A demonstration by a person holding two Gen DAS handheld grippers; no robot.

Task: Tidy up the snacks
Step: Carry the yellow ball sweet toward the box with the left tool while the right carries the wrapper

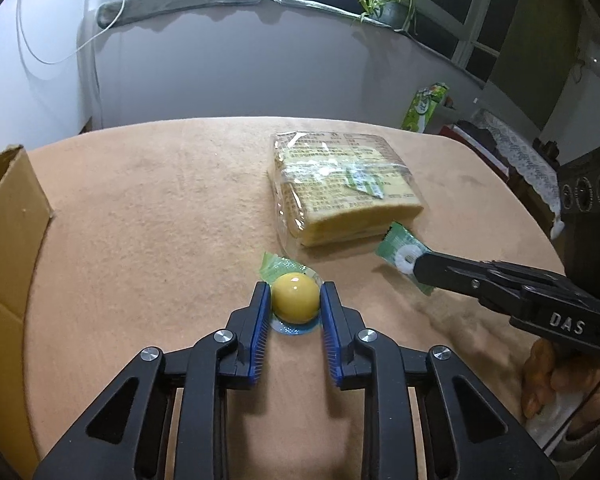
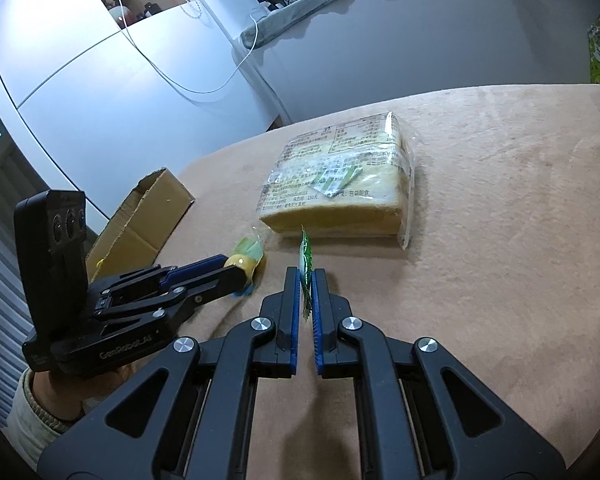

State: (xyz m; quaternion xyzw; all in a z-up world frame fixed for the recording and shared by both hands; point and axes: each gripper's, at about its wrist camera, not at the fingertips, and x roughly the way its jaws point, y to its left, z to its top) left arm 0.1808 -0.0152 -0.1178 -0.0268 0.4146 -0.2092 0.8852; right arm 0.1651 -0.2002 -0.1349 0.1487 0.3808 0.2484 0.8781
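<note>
Yellow jelly cup (image 1: 294,297) clamped in left gripper (image 1: 294,300), green candy (image 2: 306,270) pinched in right gripper (image 2: 306,280); cake pack (image 1: 340,184) mid-frame and box (image 1: 8,240) at left edge await, 3 snacks unsorted.

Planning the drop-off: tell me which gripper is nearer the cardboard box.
Left. The left gripper, closed around the yellow jelly cup, sits just beside the cardboard box. The right gripper, pinching the green candy packet, is farther off, on the cake pack's side.

Left gripper (image 1: 295,292): my black linkage arms, silver screws, blue ribbed pads (image 1: 261,312).
Right gripper (image 2: 307,278): same build; "DAS" in white on the side.
Left body: "GenRobot.AI" lettering.
Hands (image 1: 556,380): bare skin; pale knit cuff (image 2: 32,412) on left wrist.
</note>
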